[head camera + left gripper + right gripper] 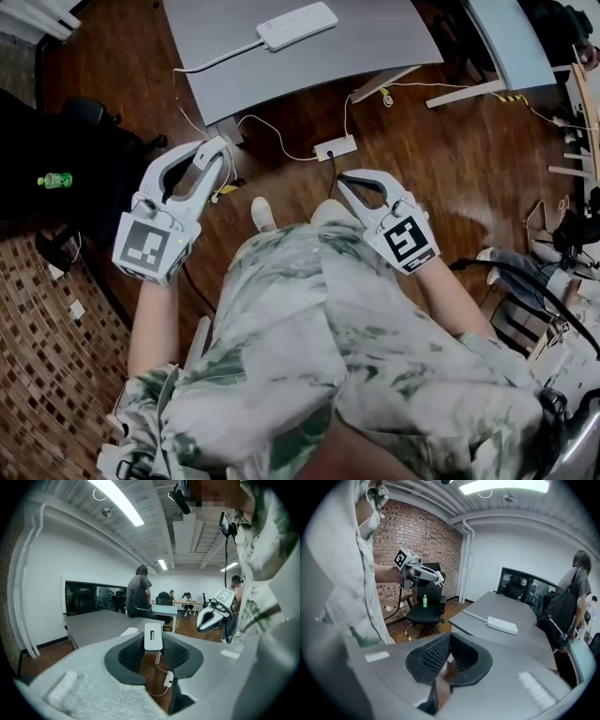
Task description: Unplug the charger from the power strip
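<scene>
Small white charger (pixel 153 634), upright, clamped between the jaws of the left gripper (pixel 153 645), well apart from the strip. Long white power strip (pixel 297 25) flat on the grey table (pixel 375 56), sockets up, white cord attached.

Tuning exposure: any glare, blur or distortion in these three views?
Head view: evenly lit, sharp, table edge bowed. Left gripper view: heavy fisheye, black corners, strip light blown out, foreground soft. Right gripper view: same fisheye, ceiling lamp also blown out, foreground soft.

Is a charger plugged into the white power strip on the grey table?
No: the white power strip lies flat on the grey table, nothing standing in its sockets.
</scene>
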A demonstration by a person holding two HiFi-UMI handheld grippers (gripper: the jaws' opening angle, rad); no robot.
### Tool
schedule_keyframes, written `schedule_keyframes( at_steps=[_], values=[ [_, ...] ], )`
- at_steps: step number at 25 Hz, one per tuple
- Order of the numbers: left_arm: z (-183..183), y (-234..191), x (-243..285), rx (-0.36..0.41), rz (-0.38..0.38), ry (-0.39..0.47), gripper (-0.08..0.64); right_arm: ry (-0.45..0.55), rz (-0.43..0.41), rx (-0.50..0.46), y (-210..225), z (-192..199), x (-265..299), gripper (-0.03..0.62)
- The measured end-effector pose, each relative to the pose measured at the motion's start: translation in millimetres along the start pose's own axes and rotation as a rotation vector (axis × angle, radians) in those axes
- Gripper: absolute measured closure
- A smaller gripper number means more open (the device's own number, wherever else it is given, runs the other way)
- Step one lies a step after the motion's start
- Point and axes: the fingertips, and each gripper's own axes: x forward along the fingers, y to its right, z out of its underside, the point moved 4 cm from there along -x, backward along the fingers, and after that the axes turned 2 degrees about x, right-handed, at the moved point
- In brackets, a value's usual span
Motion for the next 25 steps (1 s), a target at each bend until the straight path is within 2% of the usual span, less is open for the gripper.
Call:
schedule_keyframes(
  at_steps=[4, 6, 12, 15, 18, 21, 25],
  values=[
    [2.7, 45.1, -9.1, 0.071, 0.001, -0.037, 0.454, 0.042, 0.031, 0.001, -18.4, 9.6, -35.7, 0.588],
    [2.1, 72.8, -12.3, 0.082, -0.003, -0.036, 0.454, 0.069, 0.034, 0.008, -28.8, 19.9, -61.1, 0.588],
    [-6.5, 192.1, -22.2, 0.026, 0.002, -0.025, 0.454, 0.133, 0.028, 0.027, -71.6, 68.3, -151.4, 0.588],
    [-6.3, 249.1, -31.4, 0.028, -0.008, -0.062, 0.454, 0.150, 0.007, 0.021, -97.6, 91.3, -182.9, 0.588],
    [12.2, 296.6, -49.2, 0.019, 0.017, -0.121, 0.454, 0.170, -0.020, -0.017, -129.0, 104.2, -207.1, 0.588],
    [16.9, 329.2, -61.1, 0.036, 0.040, -0.162, 0.454, 0.207, -0.024, 0.007, -154.4, 114.7, -234.5, 0.588],
    [10.3, 352.5, -70.4, 0.062, 0.068, -0.152, 0.454, 0.229, 0.018, 0.041, -176.7, 121.3, -262.1, 0.588]
  ],
)
